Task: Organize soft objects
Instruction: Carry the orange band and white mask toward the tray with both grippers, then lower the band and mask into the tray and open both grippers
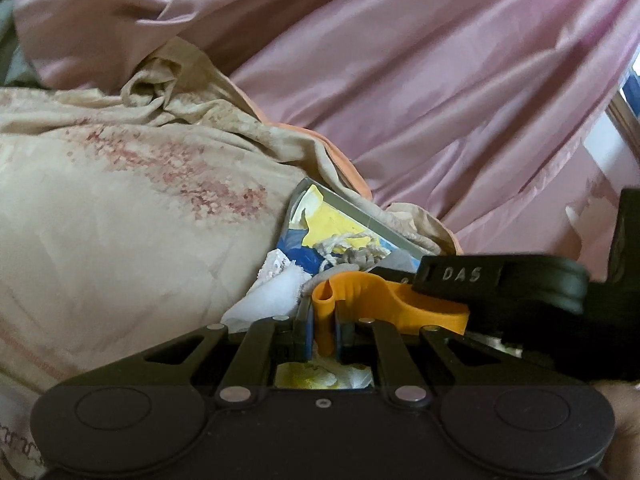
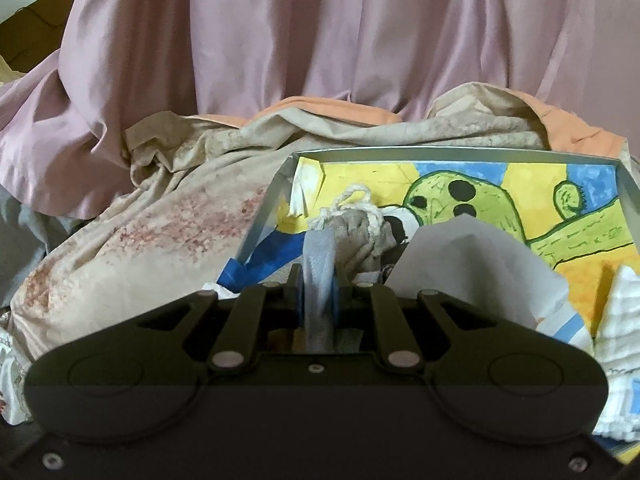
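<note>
Our right gripper (image 2: 319,298) is clamped on a pale cloth strip (image 2: 318,256) that runs straight up toward twelve o'clock, where the painted tray (image 2: 624,200) lies just ahead. Our left gripper (image 1: 323,330) is pinched on an orange plastic piece (image 1: 360,292), seemingly part of the other tool, with the tray at about one o'clock, so the right is nearer.

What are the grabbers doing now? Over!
Left gripper shut on orange piece. Right gripper shut on pale cloth. Painted tray ahead, cloths inside.

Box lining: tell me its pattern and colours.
A painted green cactus on yellow and blue, lining the box; the right wrist view shows it best.
</note>
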Available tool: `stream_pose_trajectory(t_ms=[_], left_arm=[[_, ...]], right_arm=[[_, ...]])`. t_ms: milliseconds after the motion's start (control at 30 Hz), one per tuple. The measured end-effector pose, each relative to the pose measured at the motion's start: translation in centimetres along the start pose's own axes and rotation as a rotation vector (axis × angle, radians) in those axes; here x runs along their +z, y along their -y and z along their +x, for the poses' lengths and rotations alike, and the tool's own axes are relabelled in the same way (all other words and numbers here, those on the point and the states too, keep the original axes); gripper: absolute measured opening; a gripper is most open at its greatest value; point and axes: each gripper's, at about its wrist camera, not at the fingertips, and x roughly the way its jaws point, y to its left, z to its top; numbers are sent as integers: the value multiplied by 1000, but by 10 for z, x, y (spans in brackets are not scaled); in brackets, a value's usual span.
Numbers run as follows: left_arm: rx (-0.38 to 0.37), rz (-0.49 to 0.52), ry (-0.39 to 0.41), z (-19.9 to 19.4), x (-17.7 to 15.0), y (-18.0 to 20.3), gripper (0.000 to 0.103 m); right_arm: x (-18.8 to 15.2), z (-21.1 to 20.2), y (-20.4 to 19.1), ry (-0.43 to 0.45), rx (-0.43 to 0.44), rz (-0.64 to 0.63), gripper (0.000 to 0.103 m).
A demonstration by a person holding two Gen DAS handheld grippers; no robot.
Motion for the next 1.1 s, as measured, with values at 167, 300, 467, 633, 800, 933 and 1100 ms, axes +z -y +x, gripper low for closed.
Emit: stream_pose_trajectory(t_ms=[167,300,467,633,800,933,1100], left_arm=[[39,115,3,6,-4,16,12],[43,163,8,9,-8,20,14],[36,158,11,9,-9,22,19],[37,166,16,10,-12,23,21],[49,211,27,14,-14,29,25],[105,336,52,21,-23,43,27],[193,534,74,25,-41,68,34]], right_arm=[[5,-16,6,7,-5,-7,19],[8,-25,12,23,-16,4,26],[8,-41,28,56,-20,48,49],[4,-64,45,85,-5,78,63],[4,-81,59,100,18,83,68],[7,-92,63,99,33,84,70],[6,-104,66,94,42,86,70]])
